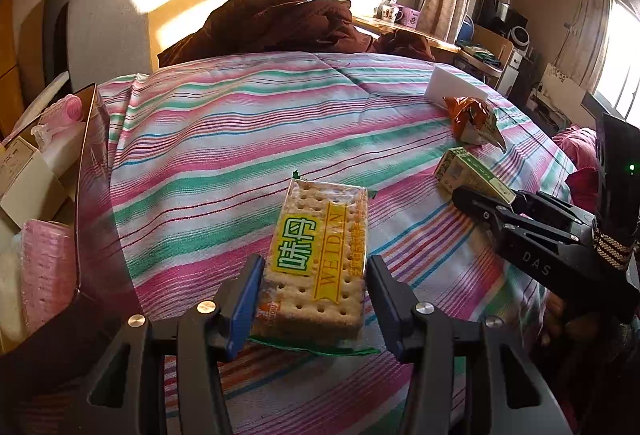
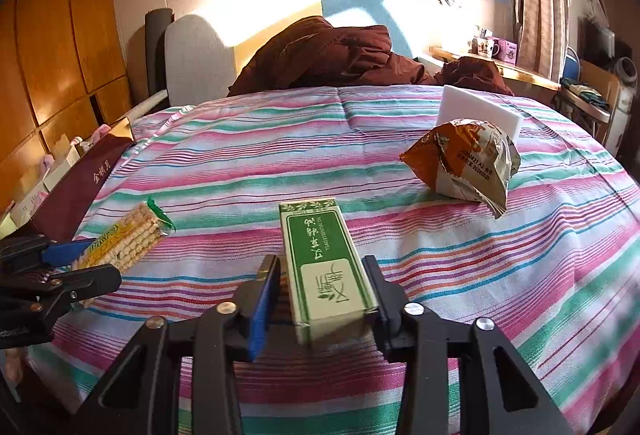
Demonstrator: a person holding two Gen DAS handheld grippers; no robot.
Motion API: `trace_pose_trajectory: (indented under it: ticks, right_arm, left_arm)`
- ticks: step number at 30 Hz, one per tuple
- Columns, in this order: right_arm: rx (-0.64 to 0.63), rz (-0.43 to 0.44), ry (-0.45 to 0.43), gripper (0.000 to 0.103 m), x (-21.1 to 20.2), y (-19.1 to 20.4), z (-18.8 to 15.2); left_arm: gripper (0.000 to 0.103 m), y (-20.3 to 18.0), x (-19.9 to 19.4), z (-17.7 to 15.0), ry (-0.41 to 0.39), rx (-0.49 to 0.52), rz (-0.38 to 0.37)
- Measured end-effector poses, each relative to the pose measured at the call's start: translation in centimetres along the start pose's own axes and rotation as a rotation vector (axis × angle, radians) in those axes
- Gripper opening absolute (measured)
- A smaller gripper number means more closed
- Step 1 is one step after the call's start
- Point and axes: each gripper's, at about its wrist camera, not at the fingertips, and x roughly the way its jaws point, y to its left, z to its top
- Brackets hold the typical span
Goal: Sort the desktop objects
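Note:
A pack of crackers (image 1: 320, 255) with a yellow-green label lies on the striped bedspread between the fingers of my left gripper (image 1: 314, 289); the left pad touches it, the right finger stands slightly off. It also shows in the right wrist view (image 2: 124, 243). A green and white carton (image 2: 326, 275) lies between the fingers of my right gripper (image 2: 324, 295); the right finger touches it, a gap shows at the left pad. The carton (image 1: 464, 171) and the right gripper (image 1: 476, 203) also show in the left wrist view.
An orange crumpled snack bag (image 2: 468, 163) and a white block (image 2: 480, 111) lie further back right. A dark red box (image 1: 92, 195) holding pink items and small cartons stands at the left edge. A brown quilt (image 1: 280, 23) lies at the far end.

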Motion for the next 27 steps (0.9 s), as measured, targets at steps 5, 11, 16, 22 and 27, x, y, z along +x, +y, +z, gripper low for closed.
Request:
trace_pose_trajectory:
  ticks: [5,11,16,22,27]
  right_arm:
    - [-0.029,-0.003,0.021,0.032,-0.1,1.9,-0.1]
    - [-0.052,-0.004,0.018,0.033,0.1,4.1,-0.3]
    - [-0.063,-0.031,0.008,0.035,0.2,4.8,-0.5]
    - [-0.034,-0.052,-0.004,0.05,0.1,4.7,-0.8]
    - [-0.004,-0.022,-0.016,0.053,-0.2,4.3,-1.0]
  left_arm:
    - [0.056,0.0,0.3,0.0,-0.016,0.011,-0.013]
    - [0.059,-0.7,0.4,-0.3,-0.015,0.057,0.009]
    - [0.062,-0.5,0.5,-0.3,-0.017,0.035,-0.001]
    - [0.062,-0.9,0.3,-0.4,-0.032,0.036,0.029]
    - [0.062,-0.8,-0.2,0.2,-0.05,0.053,0.025]
